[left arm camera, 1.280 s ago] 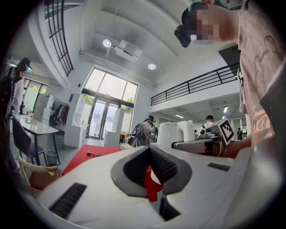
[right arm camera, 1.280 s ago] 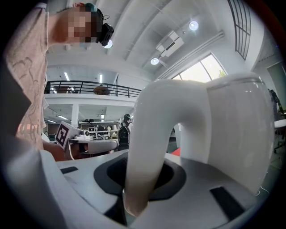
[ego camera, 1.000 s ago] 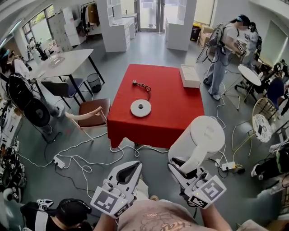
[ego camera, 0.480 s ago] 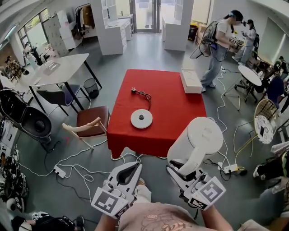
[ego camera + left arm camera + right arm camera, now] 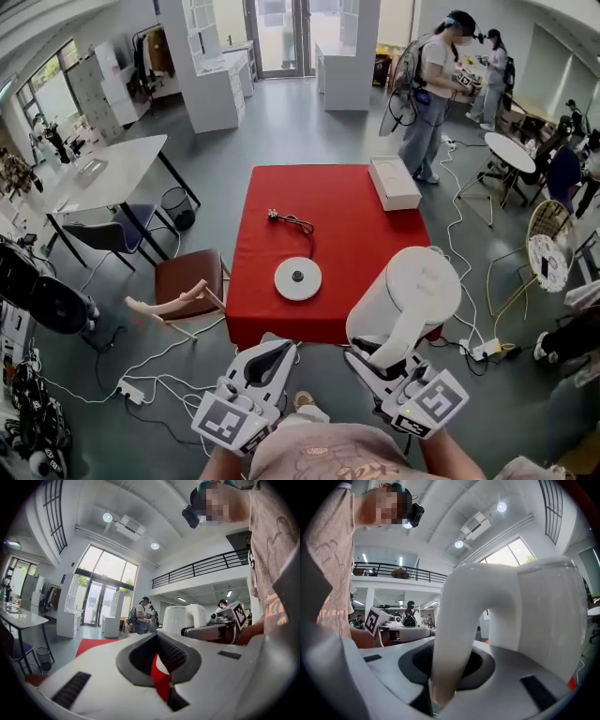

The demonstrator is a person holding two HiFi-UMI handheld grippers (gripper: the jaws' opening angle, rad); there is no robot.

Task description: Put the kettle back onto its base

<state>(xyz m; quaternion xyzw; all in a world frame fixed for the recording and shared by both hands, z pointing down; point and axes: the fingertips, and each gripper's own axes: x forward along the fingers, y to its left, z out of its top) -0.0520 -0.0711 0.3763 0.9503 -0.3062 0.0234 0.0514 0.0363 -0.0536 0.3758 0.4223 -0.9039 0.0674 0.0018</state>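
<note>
The white kettle [image 5: 408, 292] hangs upright in the air in front of the red table's [image 5: 375, 244] near right corner; my right gripper [image 5: 377, 349] is shut on its curved handle [image 5: 454, 634]. The round white base [image 5: 298, 278] lies on the table near its front edge, left of the kettle and apart from it. Its black cord and plug [image 5: 292, 223] trail behind it on the cloth. My left gripper [image 5: 285, 345] is held beside the right one, short of the table edge, shut with nothing in it. Red cloth shows through the gap between its pads [image 5: 176, 656].
A long white box [image 5: 394, 183] lies at the table's far right corner. A brown chair [image 5: 187, 277] stands left of the table. White cables and a power strip [image 5: 130, 392] cross the grey floor. People stand at the back right near a small round table [image 5: 514, 153].
Both grippers and the kettle have come forward toward the red table, whose near edge is now just ahead of them. The grip on the handle is the same.
</note>
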